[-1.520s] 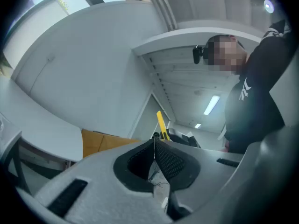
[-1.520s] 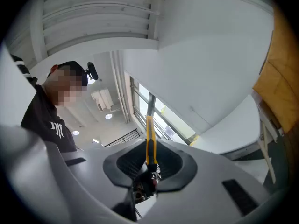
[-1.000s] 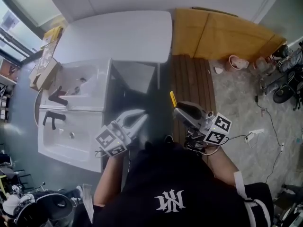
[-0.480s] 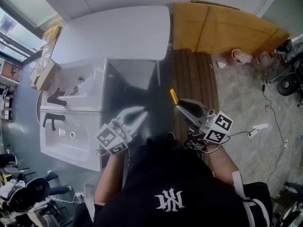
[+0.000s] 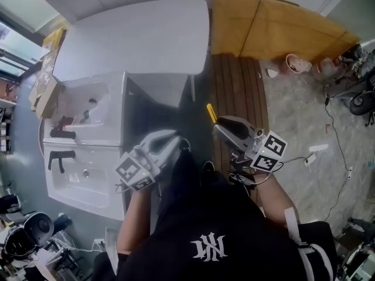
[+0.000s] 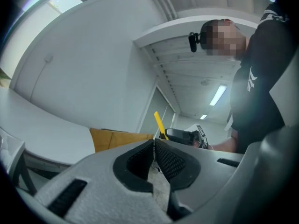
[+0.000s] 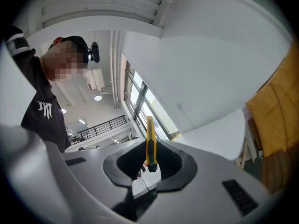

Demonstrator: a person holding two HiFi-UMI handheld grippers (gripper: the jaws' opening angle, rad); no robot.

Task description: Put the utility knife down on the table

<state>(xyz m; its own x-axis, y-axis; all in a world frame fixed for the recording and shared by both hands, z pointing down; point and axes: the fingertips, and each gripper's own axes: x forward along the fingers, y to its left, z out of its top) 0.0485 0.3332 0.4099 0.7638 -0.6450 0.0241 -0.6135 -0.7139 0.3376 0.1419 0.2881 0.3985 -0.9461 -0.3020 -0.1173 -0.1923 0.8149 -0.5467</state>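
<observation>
1. The utility knife, slim and yellow, was clamped between the jaws of your right claw. It was held up in the air and rested on no surface.
2. Its long axis ran straight out along the claw's own line. The dark end sat between the pads, and most of the yellow body stood clear beyond the fingertips.
3. In the head view the knife pointed forward, away from your body, toward the near right corner of the white tabletop.
4. That tabletop lay ahead and somewhat to the left of the right claw, well apart, with bare floor between them. The put-down probably called for a reach forward and leftward.
5. Your left claw had its jaws pressed together on nothing. It hung beside the right claw, near a white sink unit.
</observation>
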